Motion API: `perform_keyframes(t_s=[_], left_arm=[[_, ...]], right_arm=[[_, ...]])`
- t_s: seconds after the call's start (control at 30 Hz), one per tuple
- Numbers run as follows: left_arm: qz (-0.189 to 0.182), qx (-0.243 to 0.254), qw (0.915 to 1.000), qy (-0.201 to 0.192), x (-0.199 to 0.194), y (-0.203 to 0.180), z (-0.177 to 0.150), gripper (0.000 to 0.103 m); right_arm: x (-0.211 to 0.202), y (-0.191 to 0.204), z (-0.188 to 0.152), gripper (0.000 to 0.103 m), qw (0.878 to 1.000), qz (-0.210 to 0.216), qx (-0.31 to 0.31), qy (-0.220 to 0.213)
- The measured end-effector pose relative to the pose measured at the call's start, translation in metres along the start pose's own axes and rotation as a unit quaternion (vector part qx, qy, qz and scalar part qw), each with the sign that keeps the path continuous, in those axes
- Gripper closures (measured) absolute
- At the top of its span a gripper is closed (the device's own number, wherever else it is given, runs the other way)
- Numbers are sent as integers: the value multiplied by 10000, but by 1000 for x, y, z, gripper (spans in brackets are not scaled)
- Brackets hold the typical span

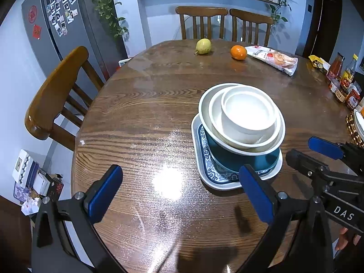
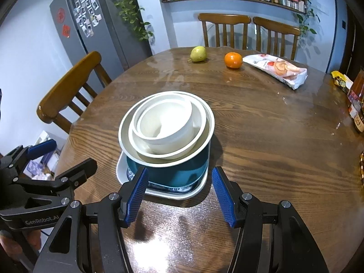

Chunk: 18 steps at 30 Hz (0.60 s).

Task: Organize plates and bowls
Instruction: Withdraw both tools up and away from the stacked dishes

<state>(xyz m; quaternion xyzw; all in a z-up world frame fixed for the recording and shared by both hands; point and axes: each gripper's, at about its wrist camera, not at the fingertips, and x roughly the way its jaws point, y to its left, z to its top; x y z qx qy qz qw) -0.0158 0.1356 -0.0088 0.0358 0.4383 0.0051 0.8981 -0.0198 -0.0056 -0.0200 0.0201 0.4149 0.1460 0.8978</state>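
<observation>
A: Left wrist view — what's on the worktop (image 1: 136,113)?

B: A stack at about 3 o'clock of centre: a small white bowl (image 1: 249,113) nested in a wider white bowl (image 1: 227,134), both inside a teal bowl (image 1: 241,159), all sitting on a blue-patterned plate (image 1: 213,173).

A: And the left claw (image 1: 182,193)?

B: Fingers spread wide apart, holding nothing, its right pad just in front of the plate's near rim. The right claw (image 2: 179,195) is also open and empty, at 6 o'clock of the stack.

A: Anything else?

B: At 12 o'clock, a pear (image 1: 203,46), an orange (image 1: 238,52) and a snack packet (image 1: 273,59).
</observation>
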Motion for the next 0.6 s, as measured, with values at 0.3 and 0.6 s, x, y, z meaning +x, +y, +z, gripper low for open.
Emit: perform_keyframes(t_s=[0.3,0.6], left_arm=[[-63,44,10000,27,3,-2,0,1],[-26,54,10000,26,5,-2,-1,1]], right_arm=[[2,0,0,44,10000,-5,27,34],[3,1,-1,44,10000,10,60,60]])
